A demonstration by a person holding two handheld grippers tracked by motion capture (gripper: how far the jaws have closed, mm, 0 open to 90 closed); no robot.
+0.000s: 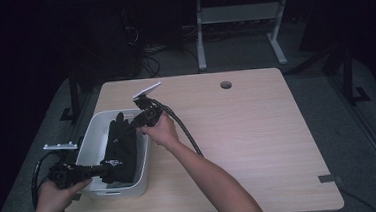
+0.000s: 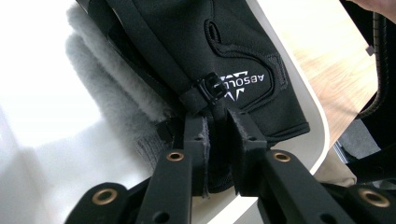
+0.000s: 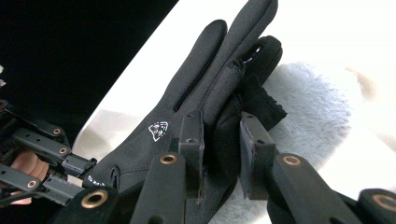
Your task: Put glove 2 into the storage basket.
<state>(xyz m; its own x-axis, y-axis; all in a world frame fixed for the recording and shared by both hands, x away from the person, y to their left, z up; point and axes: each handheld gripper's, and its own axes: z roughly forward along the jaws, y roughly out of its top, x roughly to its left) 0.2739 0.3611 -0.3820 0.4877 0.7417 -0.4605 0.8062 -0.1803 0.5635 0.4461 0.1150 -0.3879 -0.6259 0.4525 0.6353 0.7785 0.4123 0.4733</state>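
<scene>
Two tongs grip one black fabric glove (image 1: 118,146) over the white rectangular plastic bin (image 1: 92,138) at the left edge of the pale wooden tabletop (image 1: 248,137). Left tongs (image 2: 217,135) pinch its cuff by the buckled strap; right tongs (image 3: 219,140) clamp its finger end. Grey fleece lining (image 3: 308,107) shows beneath the glove.

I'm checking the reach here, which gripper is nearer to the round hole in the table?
Right. The right gripper grips the black glove over the white bin's far end, nearer the hole; the left gripper grips it at the near end.
</scene>
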